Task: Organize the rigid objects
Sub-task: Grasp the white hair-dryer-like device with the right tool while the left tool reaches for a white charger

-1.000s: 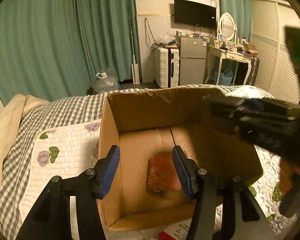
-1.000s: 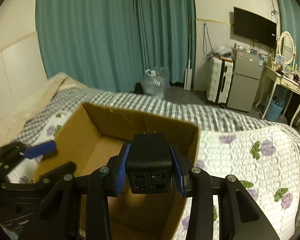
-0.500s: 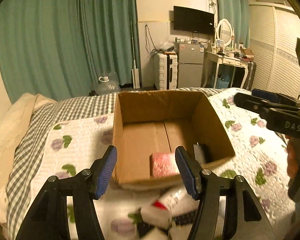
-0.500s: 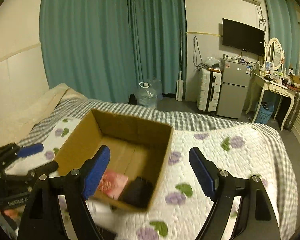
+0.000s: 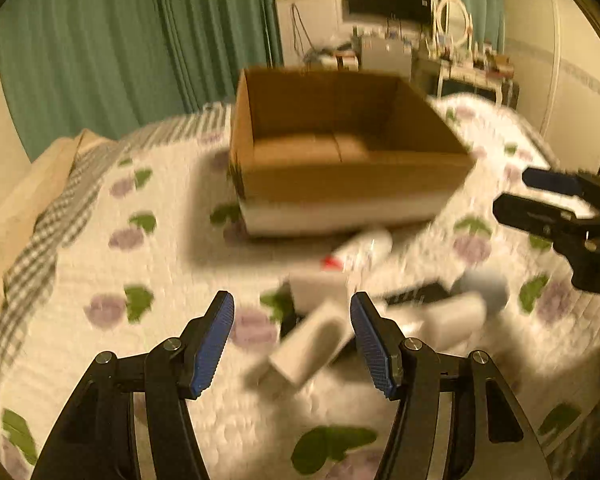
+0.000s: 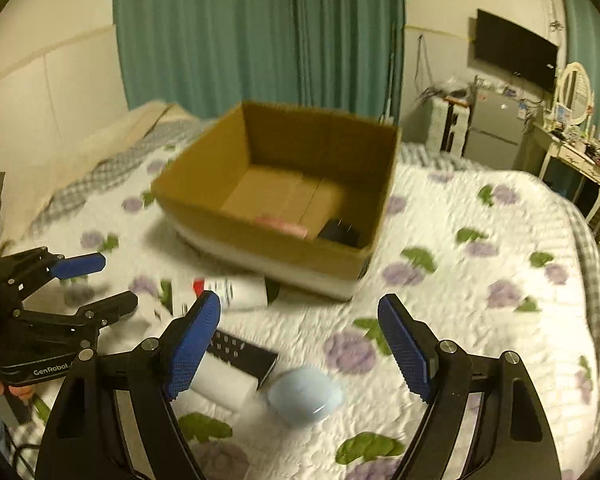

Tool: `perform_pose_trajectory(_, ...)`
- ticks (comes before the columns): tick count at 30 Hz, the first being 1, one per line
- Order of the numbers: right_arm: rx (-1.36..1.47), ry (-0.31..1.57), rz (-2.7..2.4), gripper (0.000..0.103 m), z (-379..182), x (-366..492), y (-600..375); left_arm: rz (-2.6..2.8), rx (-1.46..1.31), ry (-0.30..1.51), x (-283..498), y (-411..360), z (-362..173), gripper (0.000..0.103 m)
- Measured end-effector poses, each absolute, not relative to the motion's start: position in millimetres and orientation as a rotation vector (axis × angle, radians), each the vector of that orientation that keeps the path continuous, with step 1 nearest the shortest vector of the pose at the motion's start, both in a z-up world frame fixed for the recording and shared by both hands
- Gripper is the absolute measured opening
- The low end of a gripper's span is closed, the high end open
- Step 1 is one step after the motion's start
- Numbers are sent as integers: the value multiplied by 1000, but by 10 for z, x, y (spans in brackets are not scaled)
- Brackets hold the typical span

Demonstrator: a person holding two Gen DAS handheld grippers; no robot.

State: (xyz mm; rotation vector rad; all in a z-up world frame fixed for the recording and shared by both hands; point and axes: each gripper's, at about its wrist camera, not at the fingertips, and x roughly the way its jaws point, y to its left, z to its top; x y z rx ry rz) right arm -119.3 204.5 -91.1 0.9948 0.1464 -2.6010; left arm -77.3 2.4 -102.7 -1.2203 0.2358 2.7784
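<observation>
Looking down at my bed quilt point(image 6: 480, 280), I see the big cardboard box point(image 6: 260, 240) sitting on it, past both my tongs. Inside the box lie a pink flat thing point(image 6: 282, 224) and a black plug block point(image 6: 340, 234). Only my right view shows them; in my left view the near wall of the box hides them.

In front of the box there is a small pile that is not packed yet. A white bottle with a red mark point(image 6: 236, 290) lies on its side just by the box. Nearer to me lie a dark flat remote point(image 6: 244, 350), a white box point(image 5: 312, 346) and a pale blue round thing point(image 6: 305, 396).

My left tongs point(image 5: 292, 340) are open and hold nothing. The white box lies right between the tips, a bit ahead. Its long side runs slanted, from low left to high right. I think I must turn a little to pinch it across its short side.

My right tongs point(image 6: 300, 344) are open wide and hold nothing too. The blue round thing sits between them, low and close. So the left tongs are nearer the white box, and the right tongs are nearer the blue one.

My left view is blurry, so small things there are hard to tell.
</observation>
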Motion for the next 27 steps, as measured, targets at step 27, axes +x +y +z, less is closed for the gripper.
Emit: perform_pose_trajectory(27,1044,438,-2278,81,-1372,-1002,1350,2819,-1305,211,-426,-113,-1103,54)
